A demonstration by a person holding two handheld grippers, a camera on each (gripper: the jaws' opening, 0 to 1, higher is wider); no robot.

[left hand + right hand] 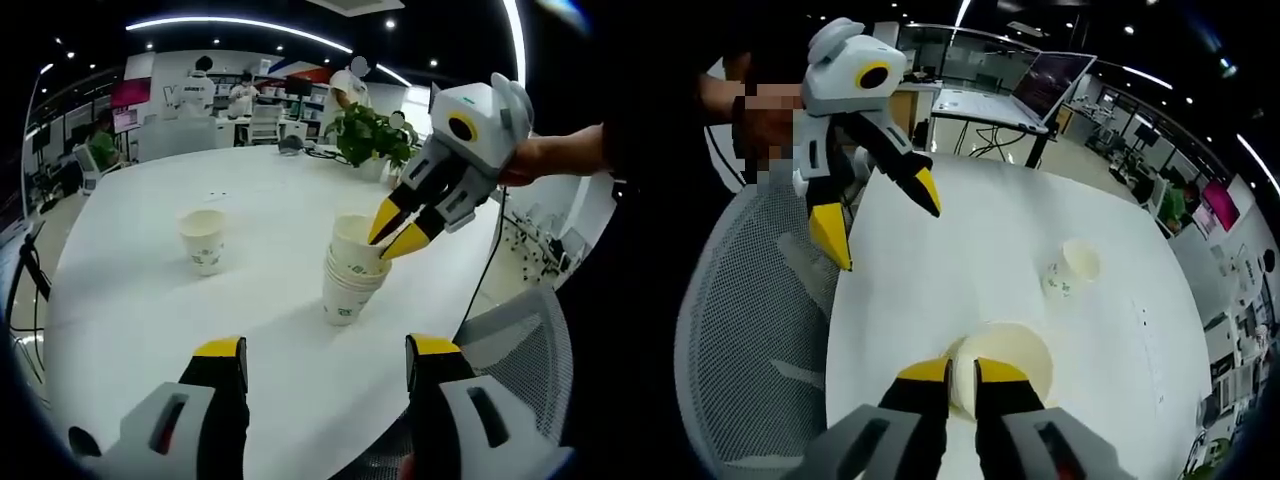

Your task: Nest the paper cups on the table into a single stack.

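The rim of the cup stack (350,275) is pinched by the right gripper (962,385), jaws narrow. The left gripper (325,365) is held wide open. A single cup (203,240) is set apart on the table (150,310).

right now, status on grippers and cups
Right gripper fingers pinch top rim of white paper cup stack. Left gripper open, empty. Lone white paper cup upright, apart. Nothing between.

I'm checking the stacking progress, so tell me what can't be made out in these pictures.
- Cup count in the stack of paper cups: left gripper view, rims overlap.
- Print on the single paper cup: too small in the right gripper view.
- Stack's base: right gripper view, hidden by the right hand-held gripper.
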